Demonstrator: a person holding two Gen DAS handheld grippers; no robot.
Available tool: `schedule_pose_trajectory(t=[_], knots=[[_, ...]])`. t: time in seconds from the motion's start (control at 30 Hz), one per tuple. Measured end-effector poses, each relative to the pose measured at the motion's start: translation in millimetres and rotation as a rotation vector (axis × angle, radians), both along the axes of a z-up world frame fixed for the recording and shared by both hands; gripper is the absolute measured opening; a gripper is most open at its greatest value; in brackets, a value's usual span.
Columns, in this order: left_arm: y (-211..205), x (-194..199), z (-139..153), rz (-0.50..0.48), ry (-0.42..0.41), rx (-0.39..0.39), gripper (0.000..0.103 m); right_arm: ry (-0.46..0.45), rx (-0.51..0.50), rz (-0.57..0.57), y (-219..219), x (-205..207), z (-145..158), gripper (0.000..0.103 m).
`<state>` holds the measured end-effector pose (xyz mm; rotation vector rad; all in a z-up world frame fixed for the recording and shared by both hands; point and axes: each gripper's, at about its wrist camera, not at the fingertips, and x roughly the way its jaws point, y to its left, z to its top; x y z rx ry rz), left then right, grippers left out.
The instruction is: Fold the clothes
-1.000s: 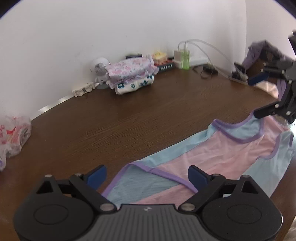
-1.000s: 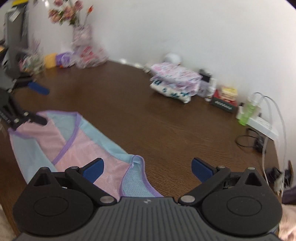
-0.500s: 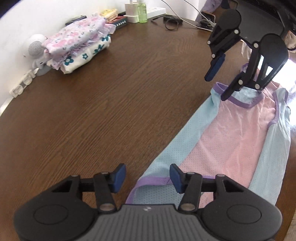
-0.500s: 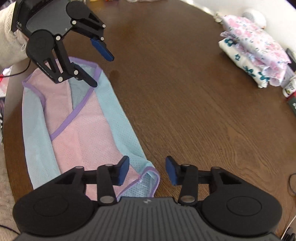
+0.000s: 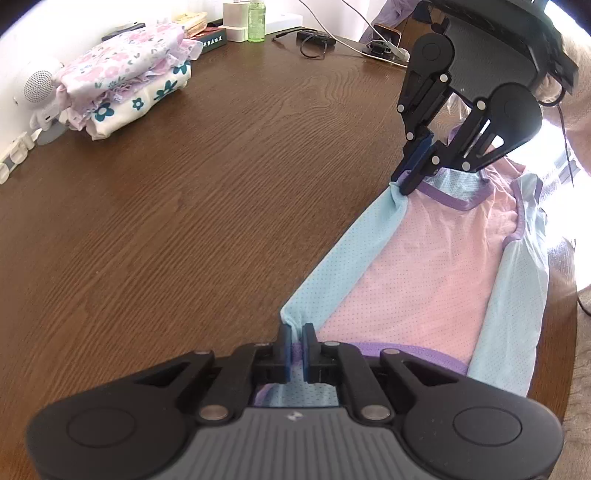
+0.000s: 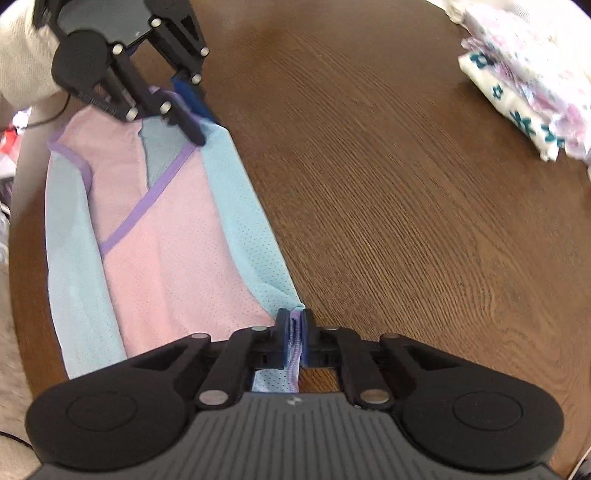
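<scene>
A pink and light-blue mesh vest with purple trim [image 5: 424, 258] lies flat near the edge of the brown wooden table [image 5: 184, 221]. My left gripper [image 5: 294, 345] is shut on one corner of its blue far edge. My right gripper [image 6: 294, 330] is shut on the other corner of that edge. In the left wrist view the right gripper [image 5: 406, 181] pinches the vest at the top right. In the right wrist view the left gripper [image 6: 195, 123] pinches the vest [image 6: 166, 229] at the top left.
A stack of folded floral clothes [image 5: 125, 77] sits at the far side of the table, also in the right wrist view [image 6: 528, 74]. A white speaker [image 5: 37, 88], a green bottle [image 5: 256, 18], chargers and cables [image 5: 317, 38] line the back wall.
Both grippers came down to the table and closed on the two corners of the vest's far edge; a second ago they were open and above it.
</scene>
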<state>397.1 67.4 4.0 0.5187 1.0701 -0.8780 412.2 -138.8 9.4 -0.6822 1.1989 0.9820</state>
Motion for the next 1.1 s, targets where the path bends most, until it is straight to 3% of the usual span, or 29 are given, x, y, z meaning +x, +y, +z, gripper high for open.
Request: schedule_pose_trajectory(t=[0.1,0.23,0.3,0.43,0.53,0.67,0.77,0.8,0.93,1.1], knots=[[-8,-18,3,-0.008,-0.093,0.043,0.003,-0.064,-0.013,0.025,3,-14,4,0.004],[-11,-59,20,-0.007,-0.296,0.045,0.003,-0.180,0.001,0.020,1,-38,23,0.004],[-8,-85,32,-0.003,-0.407,0.040,0.003,-0.258,0.014,0.030,-1,-63,39,0.004],[1,-147,41,-0.012,-0.553,0.020,0.003,-0.425,0.021,0.108,0,-130,63,0.004],[-1,-186,25,-0.020,-0.575,0.038,0.003,-0.504,-0.009,0.162,3,-170,49,0.004],[-3,-215,1,0.001,-0.538,0.087,0.009,-0.514,0.008,0.176,7,-198,30,0.004],[1,-222,2,0.038,-0.542,0.098,0.030,-0.484,0.049,0.141,2,-205,24,0.020],[3,-223,5,0.045,-0.549,0.089,0.035,-0.471,0.076,0.112,-2,-206,27,0.031],[5,-221,13,0.045,-0.553,0.073,0.036,-0.417,0.192,-0.012,-17,-205,42,0.034],[-8,-208,-3,-0.031,-0.534,0.120,0.036,-0.378,0.225,-0.060,-17,-199,32,0.036]])
